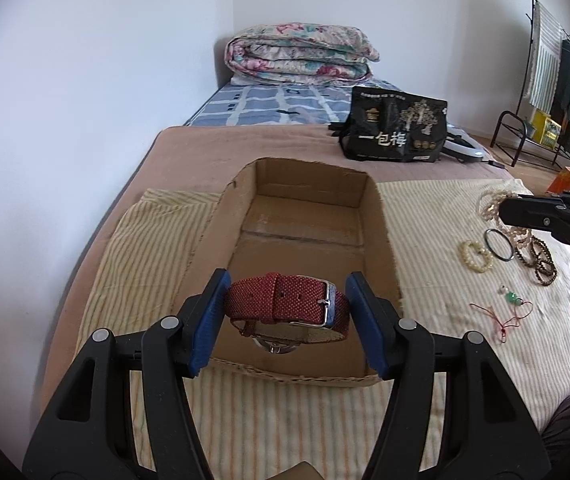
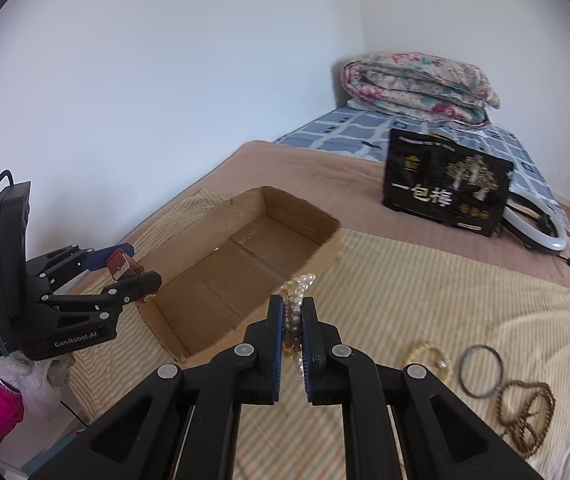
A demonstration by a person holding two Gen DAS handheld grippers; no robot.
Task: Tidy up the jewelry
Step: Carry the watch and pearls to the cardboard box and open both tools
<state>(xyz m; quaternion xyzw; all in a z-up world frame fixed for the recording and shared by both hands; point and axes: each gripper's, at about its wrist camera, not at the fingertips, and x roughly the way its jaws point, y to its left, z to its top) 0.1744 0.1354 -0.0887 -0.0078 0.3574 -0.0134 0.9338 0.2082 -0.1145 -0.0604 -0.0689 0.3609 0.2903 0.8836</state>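
- Because the cardboard box [image 1: 305, 216] was the collecting place, the left tool [image 1: 287, 316] held a red-strapped wristwatch [image 1: 285, 306] by its band ends, low in its frame's centre, over the box's near end.
- The right tool [image 2: 292, 336] pinched pearl bead strands [image 2: 295, 308] beside the box's right wall.
- Remaining bracelets [image 2: 481, 372] lay on the striped cloth [image 2: 425, 300], lower right.

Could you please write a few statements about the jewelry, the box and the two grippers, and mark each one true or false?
1. The left gripper holds a red watch between its fingers. True.
2. The right gripper is open and holds nothing. False: it is shut on a pearl bead strand.
3. The cardboard box already holds several bracelets. False: nothing lies in it yet.
4. A dark thin bangle lies on the striped cloth. True.
5. The black bag stands inside the box. False: it stands on the bed beyond it.
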